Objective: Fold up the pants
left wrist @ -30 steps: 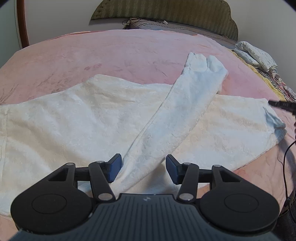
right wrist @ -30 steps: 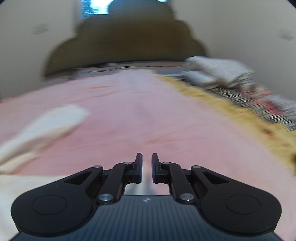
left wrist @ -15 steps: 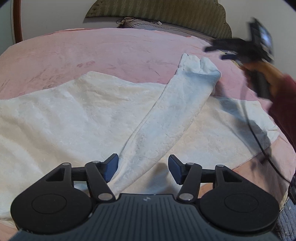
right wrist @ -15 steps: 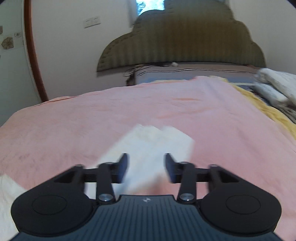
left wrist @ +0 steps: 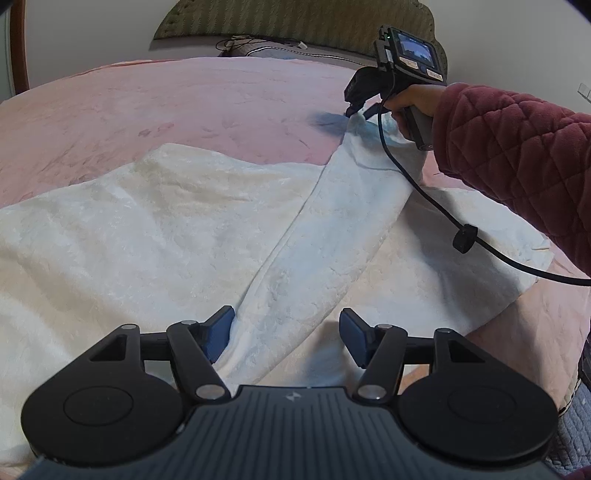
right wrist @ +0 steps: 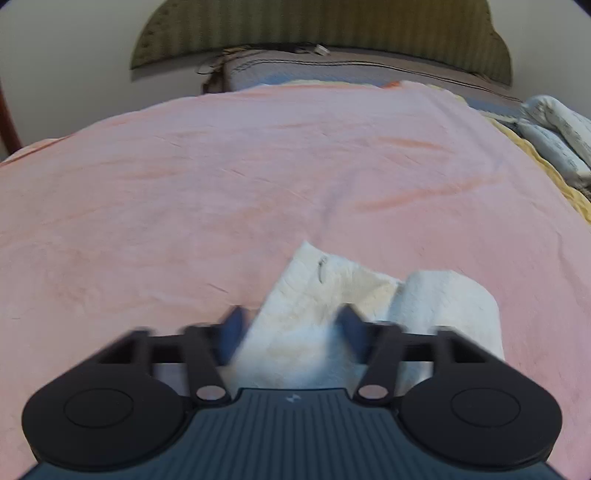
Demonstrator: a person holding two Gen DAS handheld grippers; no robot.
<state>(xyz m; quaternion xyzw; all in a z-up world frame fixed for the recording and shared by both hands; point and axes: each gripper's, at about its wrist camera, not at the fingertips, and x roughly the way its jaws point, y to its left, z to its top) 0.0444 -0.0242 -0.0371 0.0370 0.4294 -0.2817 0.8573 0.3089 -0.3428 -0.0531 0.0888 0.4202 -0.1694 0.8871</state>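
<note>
White fleece pants [left wrist: 207,229] lie spread on the pink bed cover. One leg [left wrist: 332,229] crosses diagonally over the other, its cuff at the far end. My left gripper [left wrist: 286,334] is open, its jaws on either side of the near end of that leg, low over the cloth. My right gripper [right wrist: 290,330] is open with the cuff [right wrist: 332,291] between its blurred jaws. The right gripper also shows in the left wrist view [left wrist: 360,109], at the cuff, held by a hand in a maroon quilted sleeve.
The pink blanket [right wrist: 258,158] covers the bed up to an olive headboard [right wrist: 321,26]. Folded bedding [right wrist: 554,133] lies at the right edge over a yellow cover. A black cable [left wrist: 436,210] hangs from the right gripper across the pants.
My right gripper has opened and swung left and down onto the crossed leg's cuff. My left gripper has stayed open at the leg's near end, edging slightly closer.
</note>
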